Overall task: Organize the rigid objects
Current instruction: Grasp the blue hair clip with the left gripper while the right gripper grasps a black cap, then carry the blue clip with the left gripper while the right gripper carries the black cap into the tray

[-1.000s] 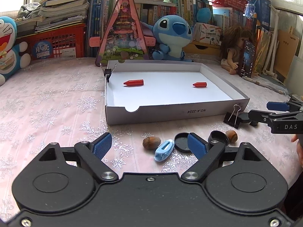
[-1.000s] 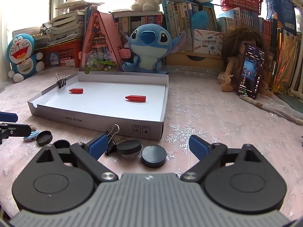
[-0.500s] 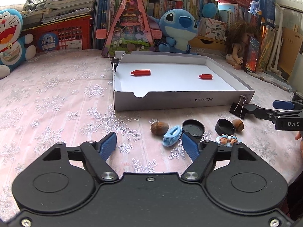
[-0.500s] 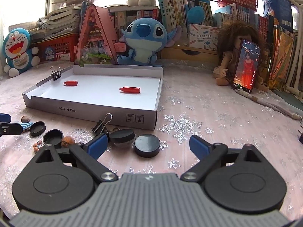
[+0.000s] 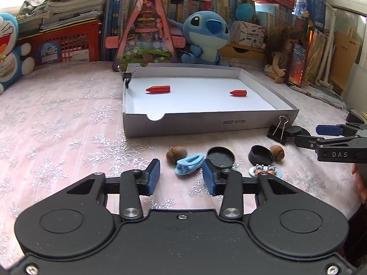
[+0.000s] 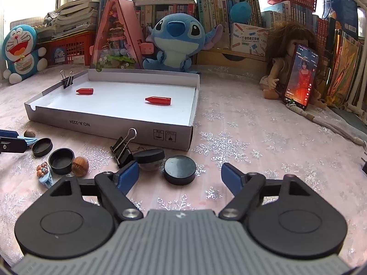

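Both pairs of jaws have just been closing and hold nothing. The left gripper (image 5: 181, 176) stands part-way apart, bare cloth between its pads, with a blue clip (image 5: 189, 163) just ahead of the gap, a nut (image 5: 176, 154) beside it and a black cap (image 5: 220, 157) by the right pad. The right gripper (image 6: 181, 178) gapes wide; a black disc (image 6: 180, 170) lies just beyond the gap. The white tray (image 6: 110, 123) with two red pieces (image 6: 158, 100) sits farther ahead.

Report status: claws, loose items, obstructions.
Left claw closing, nothing gripped, light-blue plastic clip just ahead. Right claw open, closing, black round puck between pads. White cardboard tray holds two red pieces. No obstructions.
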A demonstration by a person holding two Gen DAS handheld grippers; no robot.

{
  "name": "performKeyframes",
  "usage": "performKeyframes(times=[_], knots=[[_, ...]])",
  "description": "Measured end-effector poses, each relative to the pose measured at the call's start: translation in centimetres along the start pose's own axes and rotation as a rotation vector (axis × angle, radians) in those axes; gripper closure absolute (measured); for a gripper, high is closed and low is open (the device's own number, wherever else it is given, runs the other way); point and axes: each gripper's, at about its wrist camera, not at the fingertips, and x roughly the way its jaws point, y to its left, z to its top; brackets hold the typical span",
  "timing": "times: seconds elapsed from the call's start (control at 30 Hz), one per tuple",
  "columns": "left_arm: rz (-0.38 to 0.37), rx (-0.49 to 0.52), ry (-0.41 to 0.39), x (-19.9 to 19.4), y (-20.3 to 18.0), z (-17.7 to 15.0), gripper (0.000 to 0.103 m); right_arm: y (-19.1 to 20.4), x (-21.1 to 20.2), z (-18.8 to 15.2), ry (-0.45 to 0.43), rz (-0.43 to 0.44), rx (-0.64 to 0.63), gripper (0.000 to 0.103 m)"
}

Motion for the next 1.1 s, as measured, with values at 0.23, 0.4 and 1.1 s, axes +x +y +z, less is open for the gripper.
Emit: performKeyframes(times=[0.23, 0.4, 1.1], knots=[[-0.012, 0.015, 0.006, 1.0, -0.8, 0.3, 0.072, 0.5, 0.3, -0.1, 0.013, 0.020, -0.009, 0.030], [-0.004, 0.038, 0.006, 1.2, -1.3, 0.2, 0.087, 0.4, 0.4, 0.0, 0.013, 0.025, -0.005, 0.051], [-0.017, 0.044, -0.055, -1.2, -1.9, 1.5, 0.089, 0.3, -0.9, 1.1, -0.035, 0.011, 0.005, 0.066]])
